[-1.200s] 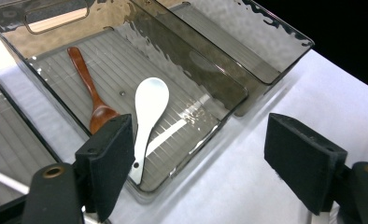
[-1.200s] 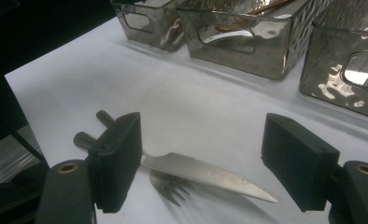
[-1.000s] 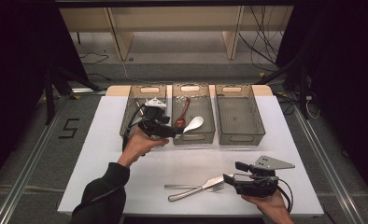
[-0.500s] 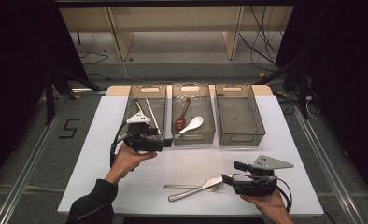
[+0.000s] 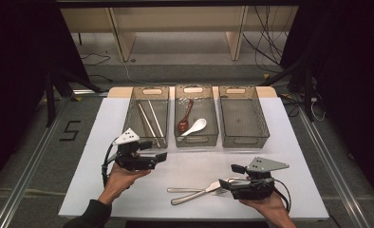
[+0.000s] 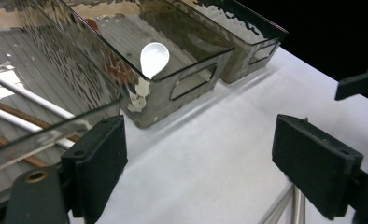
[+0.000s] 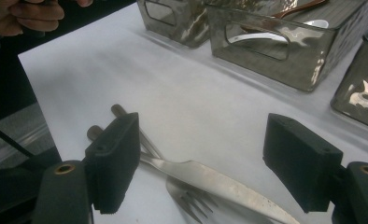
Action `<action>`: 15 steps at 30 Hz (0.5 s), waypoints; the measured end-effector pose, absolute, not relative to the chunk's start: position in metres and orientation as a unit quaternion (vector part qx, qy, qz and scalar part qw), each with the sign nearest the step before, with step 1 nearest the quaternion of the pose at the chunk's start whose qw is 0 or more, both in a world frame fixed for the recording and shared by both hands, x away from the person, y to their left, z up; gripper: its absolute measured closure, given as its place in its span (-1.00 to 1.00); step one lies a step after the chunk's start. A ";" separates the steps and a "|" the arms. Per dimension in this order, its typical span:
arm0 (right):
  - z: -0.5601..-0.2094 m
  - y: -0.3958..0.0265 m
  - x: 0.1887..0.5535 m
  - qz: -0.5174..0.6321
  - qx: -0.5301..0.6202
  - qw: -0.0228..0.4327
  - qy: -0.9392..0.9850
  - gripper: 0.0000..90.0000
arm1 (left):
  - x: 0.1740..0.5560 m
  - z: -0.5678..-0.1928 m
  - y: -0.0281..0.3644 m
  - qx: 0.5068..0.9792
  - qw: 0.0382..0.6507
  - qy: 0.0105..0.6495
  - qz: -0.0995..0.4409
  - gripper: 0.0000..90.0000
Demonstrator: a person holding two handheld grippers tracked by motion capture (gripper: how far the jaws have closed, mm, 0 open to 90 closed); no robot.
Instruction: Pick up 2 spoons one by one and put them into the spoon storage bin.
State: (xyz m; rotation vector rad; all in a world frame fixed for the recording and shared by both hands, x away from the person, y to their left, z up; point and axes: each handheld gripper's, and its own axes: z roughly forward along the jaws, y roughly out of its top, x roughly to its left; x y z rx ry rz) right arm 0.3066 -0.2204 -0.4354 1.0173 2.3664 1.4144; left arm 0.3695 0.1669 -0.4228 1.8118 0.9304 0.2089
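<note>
My left gripper (image 5: 164, 156) hovers over the white table in front of the left bin (image 5: 134, 105). Its jaws have just been opening and stand open with nothing between them, as the left gripper view (image 6: 198, 170) confirms. Two chopsticks (image 5: 149, 119) lie in that bin. A red spoon (image 5: 184, 116) and a white spoon (image 5: 195, 127) rest in the middle bin (image 5: 196, 141). Near the table's front, my right gripper (image 5: 223, 185) is open just above a knife (image 7: 219, 183) and a fork (image 7: 191, 200), which lie crossed on the table.
A third bin (image 5: 243, 118) at the right holds nothing. The white table sheet (image 5: 194, 161) has bare room between the bins and the cutlery. In the right gripper view, the person's other hand (image 7: 28, 14) is at the top left.
The left hand has drawn back from above the left and middle bins toward the person and come down over the table. The right hand has stayed put.
</note>
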 end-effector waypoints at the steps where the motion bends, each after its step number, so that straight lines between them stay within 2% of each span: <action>1: -0.435 -0.218 0.307 0.477 0.340 0.104 0.804 -0.37 | 0.367 -0.424 0.169 0.755 0.520 0.388 0.089 -0.62; 15: -0.433 -0.181 0.314 0.431 0.270 0.091 0.856 -0.38 | 0.346 -0.432 0.184 0.751 0.522 0.389 0.109 -0.63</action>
